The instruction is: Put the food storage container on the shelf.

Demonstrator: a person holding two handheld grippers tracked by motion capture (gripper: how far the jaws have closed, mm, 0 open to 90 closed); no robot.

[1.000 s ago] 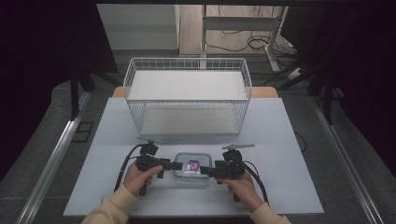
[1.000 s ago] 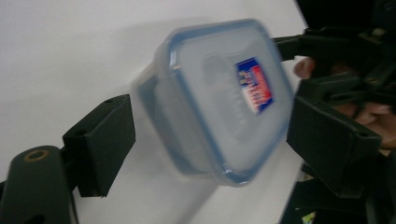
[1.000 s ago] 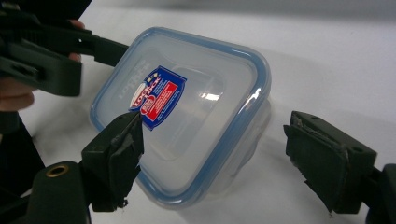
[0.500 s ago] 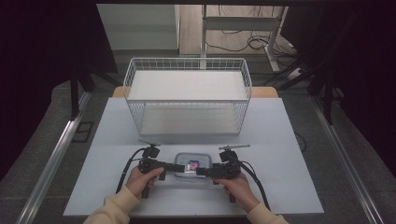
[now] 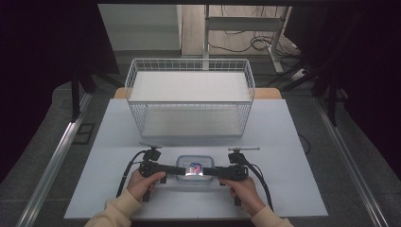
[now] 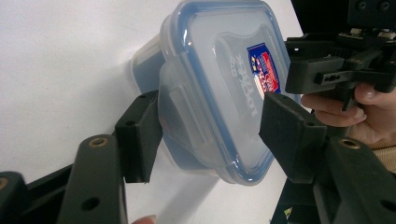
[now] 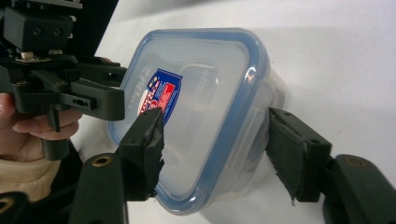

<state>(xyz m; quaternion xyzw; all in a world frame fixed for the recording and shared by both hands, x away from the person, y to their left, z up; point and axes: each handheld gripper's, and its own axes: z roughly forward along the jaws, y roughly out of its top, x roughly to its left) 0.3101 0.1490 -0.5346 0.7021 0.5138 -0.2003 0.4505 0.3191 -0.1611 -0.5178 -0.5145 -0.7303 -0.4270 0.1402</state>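
Note:
A clear plastic food container point(image 5: 194, 170) with a blue-rimmed lid and a red-and-blue sticker lies near the front of the white table. My left gripper point(image 5: 178, 169) reaches it from the left and my right gripper point(image 5: 211, 171) from the right. Both are rolled on their sides. In the left gripper view the container point(image 6: 219, 84) sits between the left gripper's point(image 6: 210, 133) pads, one at the side latch, one on the lid. In the right gripper view the right gripper point(image 7: 215, 147) clamps the container's point(image 7: 201, 102) opposite end the same way. Both pairs of jaws have just been closing on it.
A large white wire basket point(image 5: 189, 94) stands at the back of the table point(image 5: 283, 179), a little beyond the container. Black cables trail from both grippers toward the front edge. Dark floor and metal rails flank the table.
Both grippers' jaws have narrowed from wide open onto the ends of the container. The hands have barely shifted and the container stays in place.

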